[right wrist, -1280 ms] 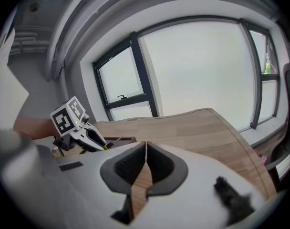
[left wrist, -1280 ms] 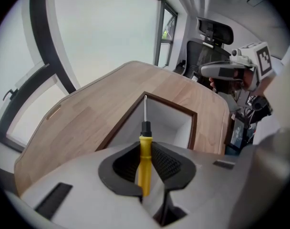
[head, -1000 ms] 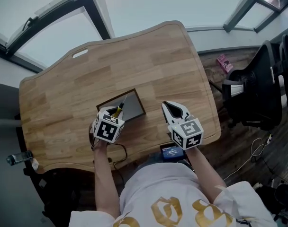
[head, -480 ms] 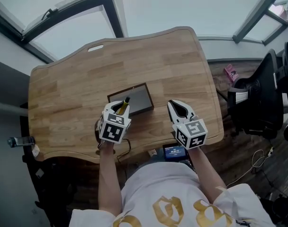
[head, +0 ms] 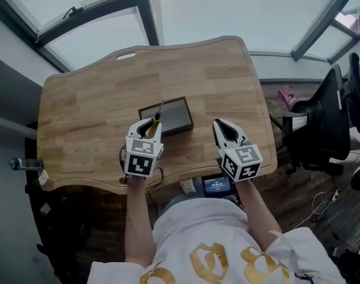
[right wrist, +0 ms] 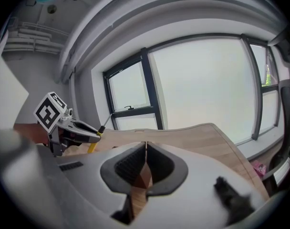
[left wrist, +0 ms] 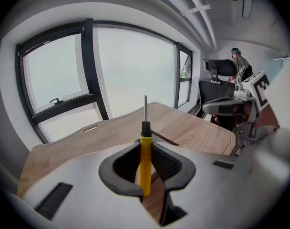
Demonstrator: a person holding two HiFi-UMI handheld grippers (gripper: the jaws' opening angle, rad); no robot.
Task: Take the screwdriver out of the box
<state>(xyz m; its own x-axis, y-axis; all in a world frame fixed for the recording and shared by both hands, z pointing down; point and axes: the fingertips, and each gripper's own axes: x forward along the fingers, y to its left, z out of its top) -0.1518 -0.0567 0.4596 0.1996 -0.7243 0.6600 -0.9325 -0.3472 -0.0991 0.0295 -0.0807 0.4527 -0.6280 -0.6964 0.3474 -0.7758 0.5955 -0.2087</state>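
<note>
My left gripper (head: pixel 151 125) is shut on a yellow-handled screwdriver (head: pixel 154 122), lifted above the near edge of the dark open box (head: pixel 174 116) on the wooden table (head: pixel 97 99). In the left gripper view the screwdriver (left wrist: pixel 144 151) stands upright between the pads, its metal shaft pointing up past the jaw tips. My right gripper (head: pixel 222 126) hovers to the right of the box, shut with nothing in it; its pads (right wrist: pixel 146 157) meet. The right gripper view shows the left gripper (right wrist: pixel 98 133) with the screwdriver (right wrist: pixel 96 140) at far left.
Windows run along the table's far side. A black office chair (head: pixel 322 123) stands at the right. A small screen device (head: pixel 216 186) sits below the table's near edge, and a pink item (head: pixel 287 94) lies on the floor at right.
The left gripper has risen with the screwdriver, lifting it out of the box and tipping it more upright. The right gripper has also risen a little.
</note>
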